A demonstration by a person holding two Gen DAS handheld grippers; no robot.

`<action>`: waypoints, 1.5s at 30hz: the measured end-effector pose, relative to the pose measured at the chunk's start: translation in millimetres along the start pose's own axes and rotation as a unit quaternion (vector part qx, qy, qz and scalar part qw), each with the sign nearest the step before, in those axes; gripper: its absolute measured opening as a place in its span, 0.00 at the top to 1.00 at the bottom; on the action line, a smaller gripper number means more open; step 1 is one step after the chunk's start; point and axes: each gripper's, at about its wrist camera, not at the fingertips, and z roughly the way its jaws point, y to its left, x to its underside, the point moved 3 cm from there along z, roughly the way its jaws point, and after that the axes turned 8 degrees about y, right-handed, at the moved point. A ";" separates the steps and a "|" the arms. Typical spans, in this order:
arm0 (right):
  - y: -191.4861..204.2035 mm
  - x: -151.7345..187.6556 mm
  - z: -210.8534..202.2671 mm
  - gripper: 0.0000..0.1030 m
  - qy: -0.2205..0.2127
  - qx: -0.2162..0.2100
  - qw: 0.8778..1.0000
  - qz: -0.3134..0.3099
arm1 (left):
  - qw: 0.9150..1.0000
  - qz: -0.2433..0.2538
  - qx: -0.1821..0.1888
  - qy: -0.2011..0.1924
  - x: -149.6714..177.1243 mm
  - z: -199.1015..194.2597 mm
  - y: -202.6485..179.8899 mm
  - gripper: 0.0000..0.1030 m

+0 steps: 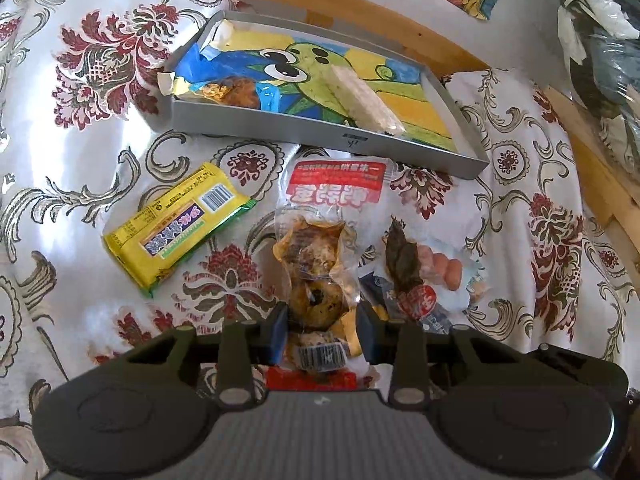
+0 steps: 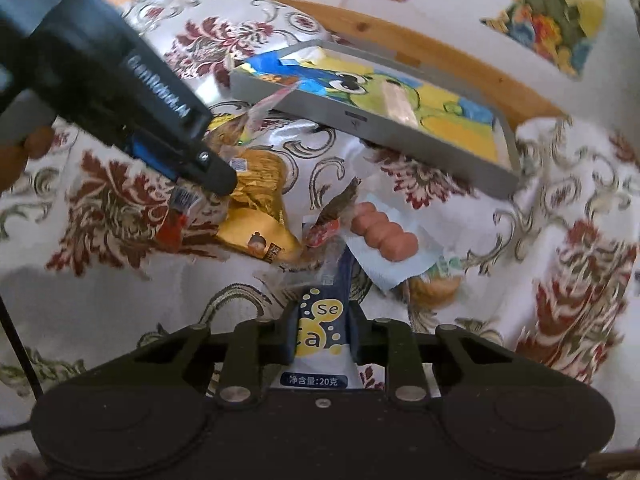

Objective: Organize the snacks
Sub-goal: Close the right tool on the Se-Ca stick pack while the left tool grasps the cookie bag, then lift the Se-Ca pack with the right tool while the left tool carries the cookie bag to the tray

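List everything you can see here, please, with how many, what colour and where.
tray: one, grey, cartoon lining, far side of the cloth
snacks in tray: two, brown and white
yellow packet: one, left of centre
clear red-topped packet: one, centre
sausage packet: one, pinkish, right of centre
blue and white packet: one, nearest
tablecloth: one, white, red flowers
left tongs: around the clear packet
right tongs: around the blue packet

"净含量:20克" on blue-and-white packet (image 2: 320, 344)
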 end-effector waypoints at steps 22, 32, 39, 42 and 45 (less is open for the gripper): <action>12.5 -7.6 -25.4 0.76 -0.084 0.072 0.991 -0.079 | 1.000 -0.010 0.001 -0.015 0.3 -10.9 -0.2 0.62; 9.3 -13.1 -37.0 0.76 -0.127 0.072 0.987 -0.062 | 1.000 -0.011 0.004 -0.023 -3.4 -20.5 0.5 0.62; 8.7 -15.6 -39.0 0.76 -0.139 0.074 0.986 -0.056 | 0.999 -0.014 0.008 -0.034 -5.8 -27.7 1.2 0.63; 7.4 -17.5 -39.6 0.76 -0.144 0.075 0.985 -0.050 | 0.999 -0.013 0.009 -0.039 -9.0 -32.0 1.1 0.63; 5.1 -21.2 -40.0 0.76 -0.154 0.081 0.984 -0.045 | 0.999 -0.010 0.006 -0.044 -15.1 -36.6 0.4 0.63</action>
